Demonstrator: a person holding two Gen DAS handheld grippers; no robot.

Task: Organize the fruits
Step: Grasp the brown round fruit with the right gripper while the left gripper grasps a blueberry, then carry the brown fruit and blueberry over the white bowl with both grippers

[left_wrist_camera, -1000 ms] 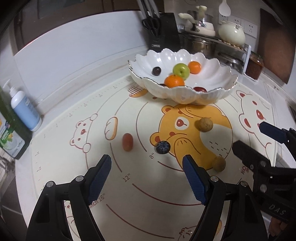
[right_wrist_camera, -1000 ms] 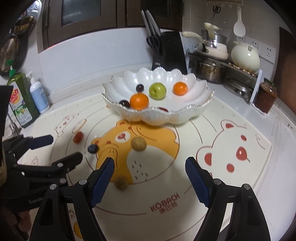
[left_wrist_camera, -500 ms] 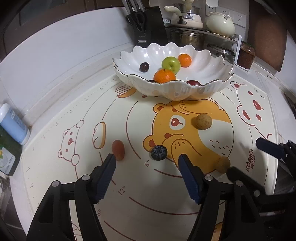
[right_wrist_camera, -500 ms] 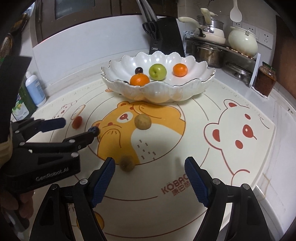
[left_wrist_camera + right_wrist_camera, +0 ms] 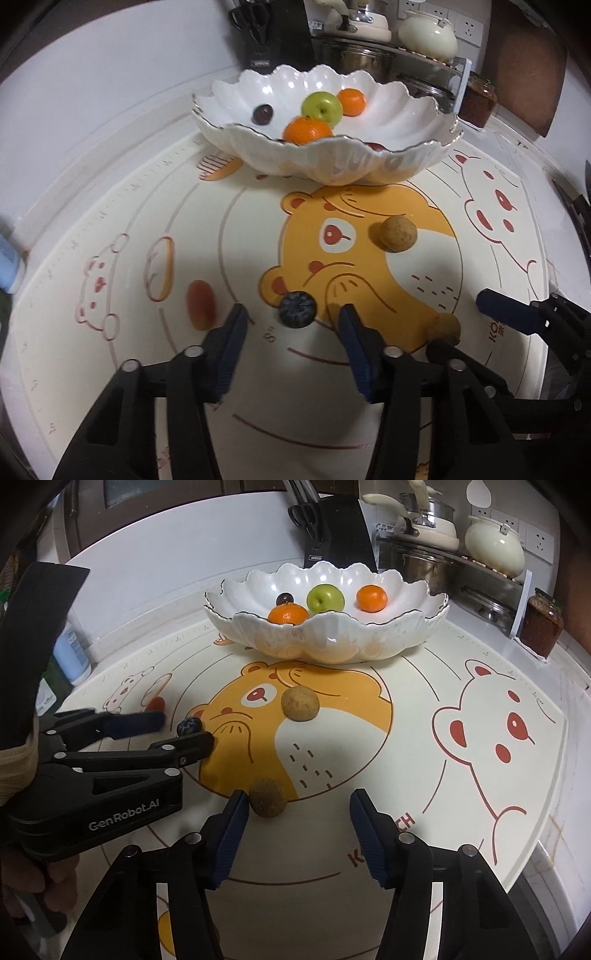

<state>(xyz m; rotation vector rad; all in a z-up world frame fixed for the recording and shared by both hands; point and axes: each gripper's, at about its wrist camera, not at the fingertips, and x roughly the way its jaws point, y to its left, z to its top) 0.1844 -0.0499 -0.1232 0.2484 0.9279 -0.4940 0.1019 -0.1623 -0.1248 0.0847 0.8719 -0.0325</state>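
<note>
- Covering the white counter, a bear-print mat [image 5: 480,775] carries a scalloped white bowl [image 5: 332,642]; knife block [image 5: 336,535] and pots stand behind.
- Left gripper [image 5: 293,321], jaws spread, flanks the blueberry [image 5: 297,309]; a red fruit [image 5: 200,309] lies beside it.
- Right gripper [image 5: 299,819], jaws apart, has a small brown fruit [image 5: 268,800] by its left finger; a larger one [image 5: 300,703] lies nearer the bowl.

Left gripper [image 5: 291,319] moved forward and down since a second ago; blueberry [image 5: 297,308] now right between its open fingertips, previously well ahead. Right gripper [image 5: 297,806] also advanced; small brown fruit [image 5: 268,796] now just inside its left fingertip, earlier ahead of it. White bowl [image 5: 332,162] closer to both grippers.
</note>
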